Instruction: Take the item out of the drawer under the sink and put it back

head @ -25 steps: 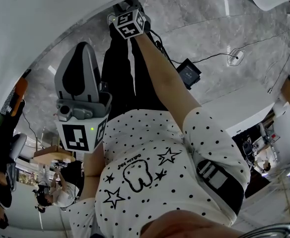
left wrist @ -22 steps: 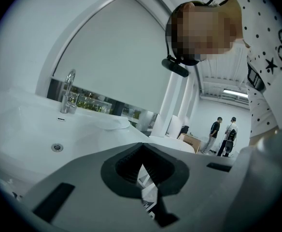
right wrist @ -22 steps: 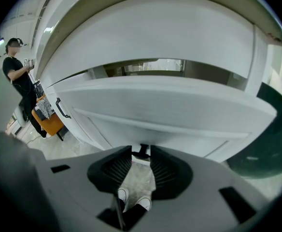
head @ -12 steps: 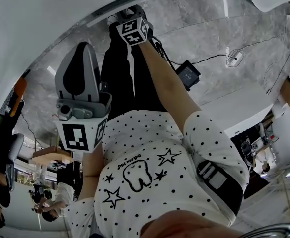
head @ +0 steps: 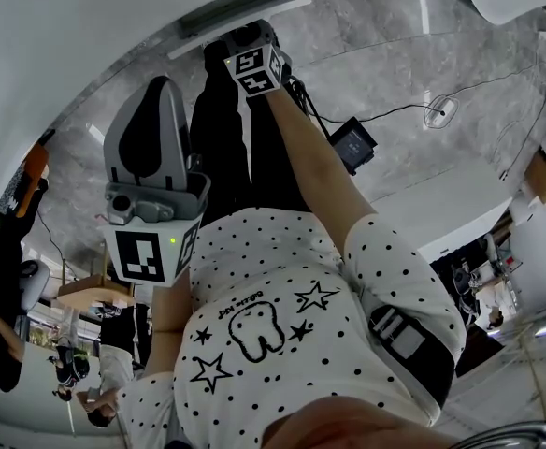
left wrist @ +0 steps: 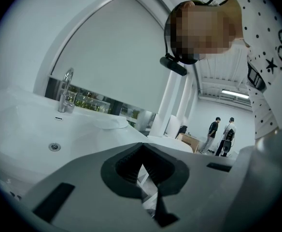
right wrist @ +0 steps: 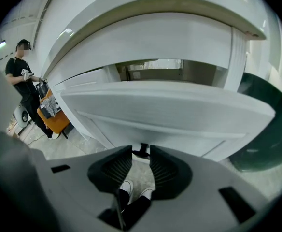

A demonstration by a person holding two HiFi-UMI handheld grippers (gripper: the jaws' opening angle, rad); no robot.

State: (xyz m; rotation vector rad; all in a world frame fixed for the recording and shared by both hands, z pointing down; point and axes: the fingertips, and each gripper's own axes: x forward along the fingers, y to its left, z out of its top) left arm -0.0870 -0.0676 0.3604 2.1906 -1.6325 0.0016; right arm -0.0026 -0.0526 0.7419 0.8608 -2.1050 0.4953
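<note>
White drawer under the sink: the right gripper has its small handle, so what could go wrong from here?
1. The right gripper pinches the small black drawer handle only with its jaw tips, so it may slip off during a pull.
2. The person's black trouser legs stand directly in front of the white drawer, so its front could strike them as it comes out.
</note>
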